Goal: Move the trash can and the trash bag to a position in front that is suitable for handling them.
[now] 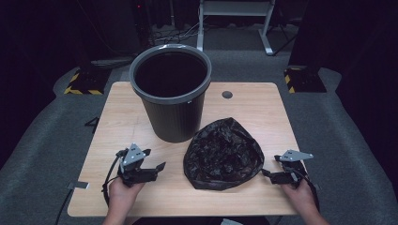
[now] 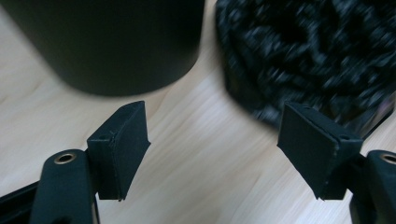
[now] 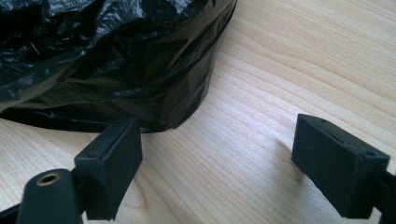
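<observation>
Bag (image 1: 223, 154), a crumpled black plastic liner, lies flat on the wooden table (image 1: 244, 103) between the two grippers, just in front of the dark ribbed bin (image 1: 171, 89). Nearest the person, the left gripper (image 1: 155, 169) hovers low over bare wood to the bag's left, jaws wide apart and empty; its own view shows nothing between the pads (image 2: 122, 149). The right gripper (image 1: 268, 174) sits at the bag's right edge, also spread wide and holding nothing, with one pad (image 3: 111, 164) just beside the folded rim of the plastic.

The film looks thin and slippery, so a pinch taken too shallow would likely slide off, or catch a single layer and leave the mouth shut. A grab on one side alone could drag the whole bag across the table. Farther back, the bin stands upright and open; a careless sweep of the left hand could knock it over.
</observation>
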The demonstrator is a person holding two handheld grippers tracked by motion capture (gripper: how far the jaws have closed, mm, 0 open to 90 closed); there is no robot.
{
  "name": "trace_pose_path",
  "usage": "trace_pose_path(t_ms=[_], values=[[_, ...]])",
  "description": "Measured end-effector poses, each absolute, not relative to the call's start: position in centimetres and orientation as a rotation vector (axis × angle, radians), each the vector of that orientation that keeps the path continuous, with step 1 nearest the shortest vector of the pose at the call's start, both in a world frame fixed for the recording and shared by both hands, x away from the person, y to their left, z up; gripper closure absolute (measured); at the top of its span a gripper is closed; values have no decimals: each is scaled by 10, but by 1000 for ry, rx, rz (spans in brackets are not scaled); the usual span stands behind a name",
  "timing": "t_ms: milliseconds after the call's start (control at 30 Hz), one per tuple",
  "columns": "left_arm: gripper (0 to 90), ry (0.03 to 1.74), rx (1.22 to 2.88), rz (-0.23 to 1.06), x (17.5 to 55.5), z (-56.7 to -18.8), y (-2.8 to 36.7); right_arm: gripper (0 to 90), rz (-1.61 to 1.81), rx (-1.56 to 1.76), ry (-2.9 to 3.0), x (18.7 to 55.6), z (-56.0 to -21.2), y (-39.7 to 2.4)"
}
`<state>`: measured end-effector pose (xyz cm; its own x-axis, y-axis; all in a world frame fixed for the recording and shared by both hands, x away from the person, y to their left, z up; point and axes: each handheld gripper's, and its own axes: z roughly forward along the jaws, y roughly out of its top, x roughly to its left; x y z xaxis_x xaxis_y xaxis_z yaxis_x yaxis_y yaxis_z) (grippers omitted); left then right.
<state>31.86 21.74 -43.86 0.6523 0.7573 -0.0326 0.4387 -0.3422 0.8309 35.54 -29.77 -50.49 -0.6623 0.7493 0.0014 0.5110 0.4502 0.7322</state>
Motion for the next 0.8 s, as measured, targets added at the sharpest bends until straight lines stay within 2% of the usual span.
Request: trace_pose_path(t_ms=[333,500,667,767,800], values=[[230,855,1969,434,341,-427,155,163,1039,1075,2383,355,-505,-298],[236,876,1993,448,358,-441,129,163,1037,1077,2381,355,-505,-298],[241,884,2044,390,375,-461,111,163,1037,1078,2380,355,-505,-298],[287,876,2082,362,382,-473,101,163,1037,1078,2380,355,-505,-297],[334,869,2103,344,383,-476,98,163,1036,1078,2380,355,-505,-297]])
